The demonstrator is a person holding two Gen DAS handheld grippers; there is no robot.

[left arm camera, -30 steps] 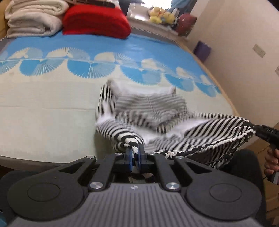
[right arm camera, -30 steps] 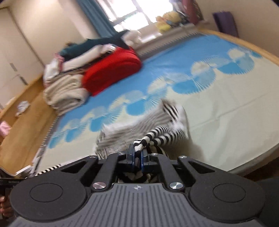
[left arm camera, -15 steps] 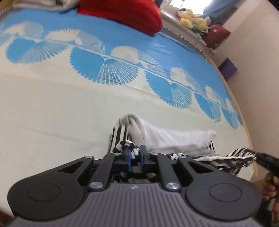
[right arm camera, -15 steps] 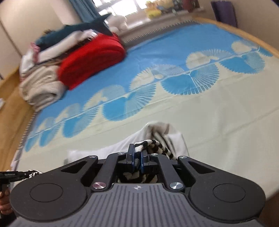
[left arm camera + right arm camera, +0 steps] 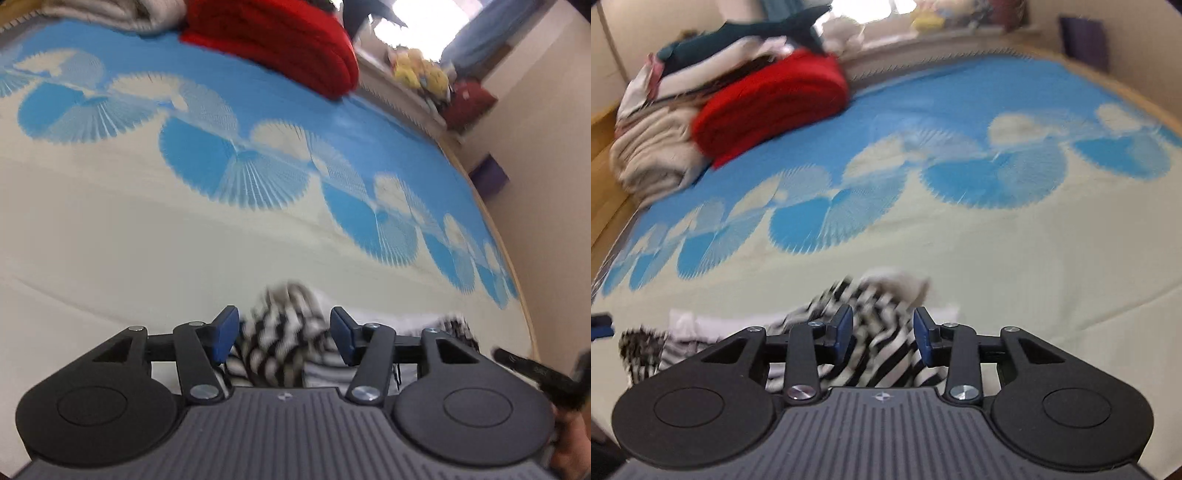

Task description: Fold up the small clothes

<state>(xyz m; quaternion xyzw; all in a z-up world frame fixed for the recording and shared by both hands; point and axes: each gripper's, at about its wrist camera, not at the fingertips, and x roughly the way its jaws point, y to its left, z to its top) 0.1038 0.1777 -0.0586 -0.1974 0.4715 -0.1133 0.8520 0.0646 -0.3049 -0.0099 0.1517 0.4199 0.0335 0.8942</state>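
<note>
A small black-and-white striped garment (image 5: 280,354) with a white inner side lies bunched on the bed cover (image 5: 147,251) just ahead of both grippers. My left gripper (image 5: 283,326) is low over it, jaws opening. A blurred striped fold sits between the blue pads (image 5: 225,332), which do not press on it. In the right wrist view the garment (image 5: 886,350) lies under my right gripper (image 5: 883,326), whose jaws are also opening, with cloth in the gap but loose. The right gripper's body (image 5: 535,373), held by a hand, shows at the left wrist view's right edge.
A red folded blanket (image 5: 280,48) and beige folded blankets (image 5: 653,155) are stacked at the bed's far end, with plush toys (image 5: 417,74) on the sill behind. The bed's wooden edge (image 5: 517,266) runs along the right, near a wall.
Both grippers came down and forward onto the bed carrying the garment's striped edge, laying it over the rest. Their jaws then parted and let go of the cloth.
</note>
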